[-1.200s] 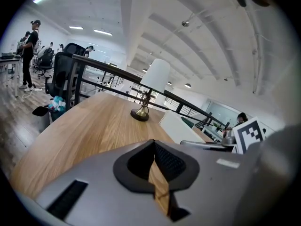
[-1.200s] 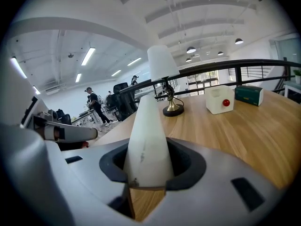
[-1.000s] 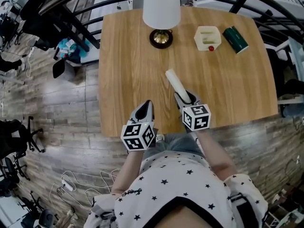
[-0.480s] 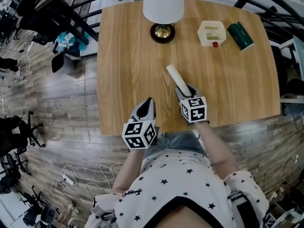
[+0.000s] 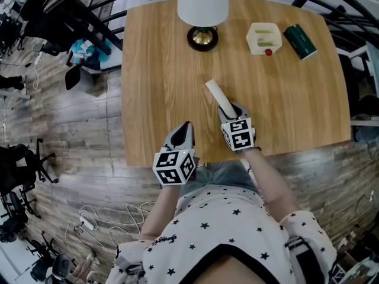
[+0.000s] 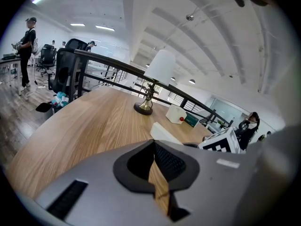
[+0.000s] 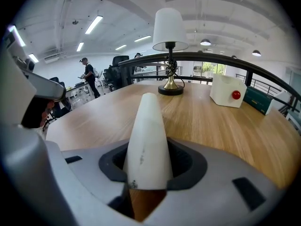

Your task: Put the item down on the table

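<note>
**CHANGE, L to R**
1. L gripper (image 5: 187, 128): by front edge of table (image 5: 148, 70), same spot as a sec ago. Jaws together bar a sliver, nothing btwn. No part in this step.
2. Tube (image 5: 217, 96), white: was carried higher a sec ago, now lower over the wood. Far end points up-table toward lamp (image 5: 202, 5). Resting on the top or just clear of it: can't tell.
3. R gripper (image 5: 233, 112): has come down toward the table. Jaws have just been opening a little, w/ tube btwn them. Pads appear to touch its sides at the near end, so grip is easing, not yet let go.

**MEANING (est.)**
Put-down looks to be at its last step, w/ descent about done and release begun. Still to do: open fully, then back off w/o dragging the tube. Round item, so it may roll once free.

**POSITION**
- Tube vs R gripper: near end seated btwn the jaws. The rest sticks out ahead along the jaw line, which is up and slightly left in head view.
- Tube vs L gripper: to its right, apart, no contact.
- Lamp, box (image 5: 263, 37) and case (image 5: 299, 42) sit at far edge, well apart from tube.
</note>
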